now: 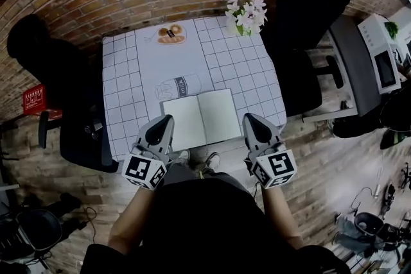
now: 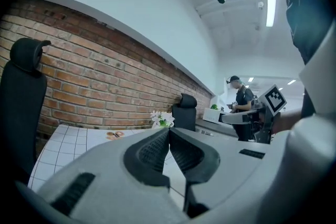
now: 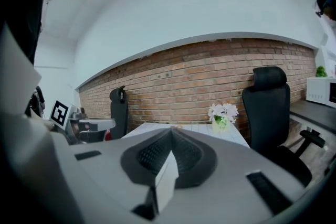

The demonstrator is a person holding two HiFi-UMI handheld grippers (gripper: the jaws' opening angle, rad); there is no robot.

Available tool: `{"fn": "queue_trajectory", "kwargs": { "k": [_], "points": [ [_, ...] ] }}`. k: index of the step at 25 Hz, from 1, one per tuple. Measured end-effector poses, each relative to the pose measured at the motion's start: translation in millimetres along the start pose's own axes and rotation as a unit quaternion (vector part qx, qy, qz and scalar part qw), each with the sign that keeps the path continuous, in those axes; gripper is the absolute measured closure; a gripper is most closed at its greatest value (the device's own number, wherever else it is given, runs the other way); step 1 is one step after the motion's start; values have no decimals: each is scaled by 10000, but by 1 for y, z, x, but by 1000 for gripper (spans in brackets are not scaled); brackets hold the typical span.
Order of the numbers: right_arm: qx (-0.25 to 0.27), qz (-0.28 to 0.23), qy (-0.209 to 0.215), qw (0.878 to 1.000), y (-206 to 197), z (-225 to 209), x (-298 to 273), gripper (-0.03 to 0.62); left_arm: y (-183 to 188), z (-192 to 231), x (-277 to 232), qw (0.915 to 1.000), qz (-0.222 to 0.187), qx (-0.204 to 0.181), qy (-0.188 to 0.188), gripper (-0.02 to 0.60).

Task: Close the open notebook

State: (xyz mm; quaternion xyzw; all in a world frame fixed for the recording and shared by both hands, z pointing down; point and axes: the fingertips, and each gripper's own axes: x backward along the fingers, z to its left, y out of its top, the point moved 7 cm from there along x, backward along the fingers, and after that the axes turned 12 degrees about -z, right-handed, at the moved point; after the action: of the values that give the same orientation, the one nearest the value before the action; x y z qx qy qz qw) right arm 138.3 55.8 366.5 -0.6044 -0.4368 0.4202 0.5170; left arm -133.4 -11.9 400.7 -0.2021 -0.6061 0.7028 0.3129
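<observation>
Desk (image 1: 122, 74): white grid cover, mostly bare ahead of both sets of fingers. Flowers (image 1: 246, 15) stand at the far edge, well beyond the fingers and out of the way.

Notebook (image 1: 201, 117): lies open and flat at the near desk edge, between the two sets of fingers and a little ahead of them. Blank pages face up, the spine runs away from the person. Nothing touches it.

Left gripper (image 1: 166, 122): fingers pressed together, nothing in them, tips just beside the notebook's left page edge.
Right gripper (image 1: 252, 122): the same, fingers together and empty, tips near the right page edge but apart from it.

Handling, my read: thin and light. The pages are floppy and the cover is probably only a bit stiffer. It will likely skate on that smooth cover if pushed sideways. Not fragile, but pages crease easily.

Where to hold: the outer edge of one half, about mid-height. Slide the fingertips under it or pinch it, then fold it over the spine. Use the other fingers to pin the opposite half.
</observation>
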Motion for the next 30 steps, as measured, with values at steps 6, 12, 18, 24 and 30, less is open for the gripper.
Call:
{"fn": "queue_trajectory", "kwargs": {
  "k": [6, 12, 18, 24, 30],
  "points": [
    [12, 395, 58, 9992, -39, -21, -8, 580, -23, 3, 17, 9973, 363, 160, 615, 557],
    [28, 880, 238, 9958, -84, -36, -18, 580, -56, 5, 33, 9897, 822, 343, 1121, 557],
    [300, 1383, 189, 9898, -131, -53, -22, 580, -101, 8, 56, 9759, 1344, 688, 1575, 557],
    [620, 1906, 267, 9793, -173, -68, -30, 580, -133, 13, 69, 9628, 1688, 994, 1861, 555],
    [822, 2309, 253, 9692, -197, -79, -32, 580, -154, 15, 68, 9534, 1892, 1121, 2064, 543]
  ]
}}
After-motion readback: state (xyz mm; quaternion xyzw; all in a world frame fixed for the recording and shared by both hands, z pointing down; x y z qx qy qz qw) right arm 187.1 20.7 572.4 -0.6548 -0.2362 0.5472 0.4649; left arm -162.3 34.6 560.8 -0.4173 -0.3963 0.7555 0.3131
